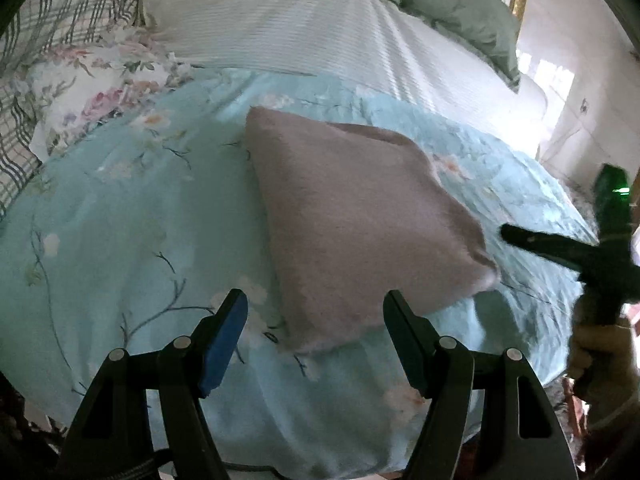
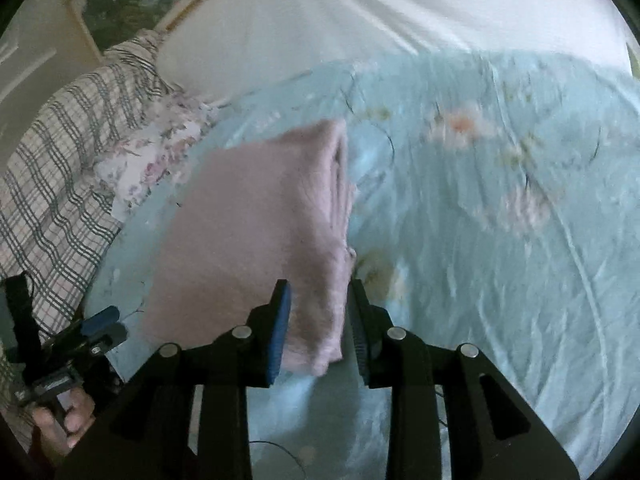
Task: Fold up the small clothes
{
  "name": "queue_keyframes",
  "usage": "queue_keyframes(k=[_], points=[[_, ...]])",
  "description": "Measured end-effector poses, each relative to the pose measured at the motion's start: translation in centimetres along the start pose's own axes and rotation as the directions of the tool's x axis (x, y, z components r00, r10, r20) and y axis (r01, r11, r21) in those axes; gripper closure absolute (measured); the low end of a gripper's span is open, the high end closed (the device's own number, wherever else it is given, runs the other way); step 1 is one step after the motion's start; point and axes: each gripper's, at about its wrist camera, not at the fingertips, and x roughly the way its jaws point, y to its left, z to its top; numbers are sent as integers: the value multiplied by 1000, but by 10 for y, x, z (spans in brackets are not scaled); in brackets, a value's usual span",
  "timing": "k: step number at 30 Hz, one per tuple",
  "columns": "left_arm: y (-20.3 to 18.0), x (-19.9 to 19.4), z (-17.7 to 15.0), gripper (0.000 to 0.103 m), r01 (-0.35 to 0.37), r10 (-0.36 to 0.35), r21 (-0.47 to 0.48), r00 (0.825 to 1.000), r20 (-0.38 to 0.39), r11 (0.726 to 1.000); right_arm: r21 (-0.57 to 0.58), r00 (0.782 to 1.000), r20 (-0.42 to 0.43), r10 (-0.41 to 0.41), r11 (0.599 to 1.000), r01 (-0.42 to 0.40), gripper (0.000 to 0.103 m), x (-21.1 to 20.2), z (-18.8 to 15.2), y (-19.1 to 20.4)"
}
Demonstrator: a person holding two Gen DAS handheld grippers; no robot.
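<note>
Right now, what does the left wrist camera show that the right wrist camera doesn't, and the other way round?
Only the left wrist view shows the green pillow at the far side, the bright doorway on the right, and the pink cloth's whole folded shape. Only the right wrist view shows the cloth's layered folded edge up close, lying between the right gripper's parted fingers, and the hand carrying the left gripper. Both show the pink cloth on the blue floral quilt, the plaid fabric, the white bedding, and each other's gripper.

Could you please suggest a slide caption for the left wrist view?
Left gripper open above a folded pink cloth lying on a floral blue quilt.
</note>
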Motion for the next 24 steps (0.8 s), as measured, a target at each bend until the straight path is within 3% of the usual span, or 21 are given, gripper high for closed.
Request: queue_keyframes(k=[4, 6, 7, 14, 18, 24], points=[[4, 0, -3, 30, 1, -1, -16, 1000, -13, 1000, -33, 999, -9, 43, 999, -43, 67, -8, -1, 12], [5, 0, -8, 22, -14, 14, -16, 1000, -26, 1000, -47, 998, -25, 51, 998, -52, 53, -7, -6, 18], [5, 0, -10, 18, -24, 23, -17, 999, -32, 1000, -56, 998, -35, 51, 997, -53, 51, -6, -10, 20], [14, 0, -25, 18, -51, 49, -30, 995, -83, 998, -50, 995, -91, 49, 997, -53, 41, -2, -28, 22], [11, -4, -32, 18, -121, 121, 7, 989, -85, 993, -62, 994, -103, 44, 997, -50, 27, -7, -36, 25], [2, -14, -44, 18, -215, 219, 51, 973, -73, 975, -99, 991, -128, 30, 994, -43, 24, -14, -50, 32]])
